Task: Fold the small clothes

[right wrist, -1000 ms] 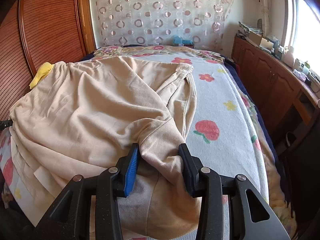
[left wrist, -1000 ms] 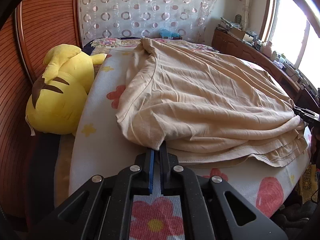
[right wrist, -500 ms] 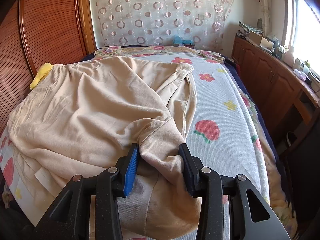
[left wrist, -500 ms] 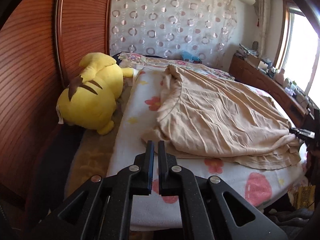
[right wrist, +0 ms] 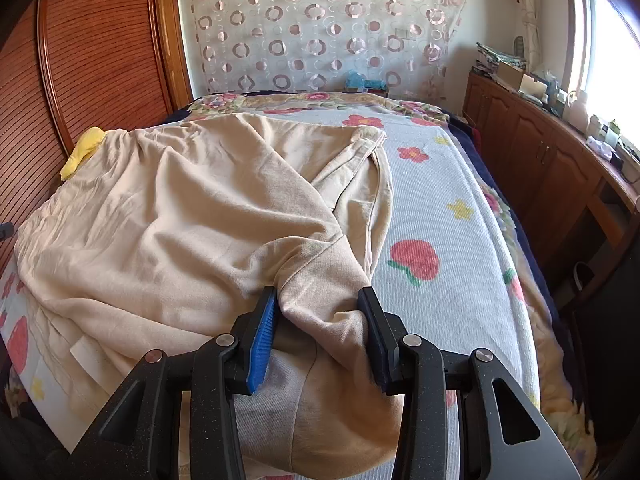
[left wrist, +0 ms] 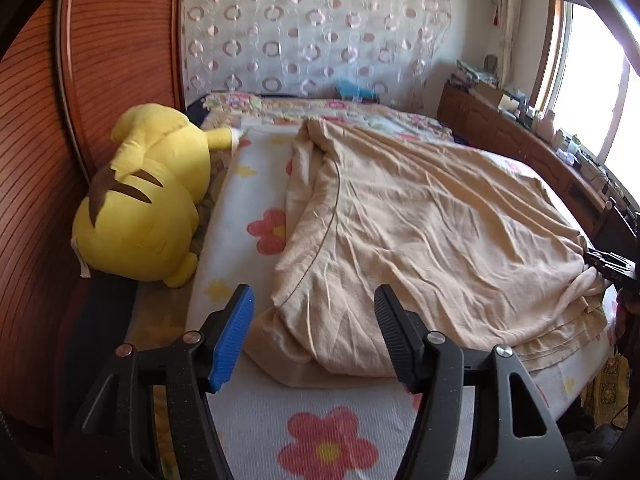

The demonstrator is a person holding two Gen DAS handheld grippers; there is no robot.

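Beige garment (right wrist: 168, 216) bunched between right gripper (right wrist: 318, 322) fingers; left gripper (left wrist: 314, 316) fingers just spread, holding nothing.

I am counting one beige garment (left wrist: 420, 232) lying across the bed. I am seeing one yellow plush toy (left wrist: 148, 204) at the far left, against the wooden panel. I am carrying two grippers: my left gripper (left wrist: 314, 332), one blue pad and one black, and my right gripper (right wrist: 320, 334), likewise one blue pad and one black. I am finding one flowered bedspread (right wrist: 436, 216) underneath, one sheer curtain (right wrist: 320, 28) with ring patterns at the far end, and one wooden cabinet (right wrist: 532, 152) along the right. Small items on the cabinet top are too small to count.
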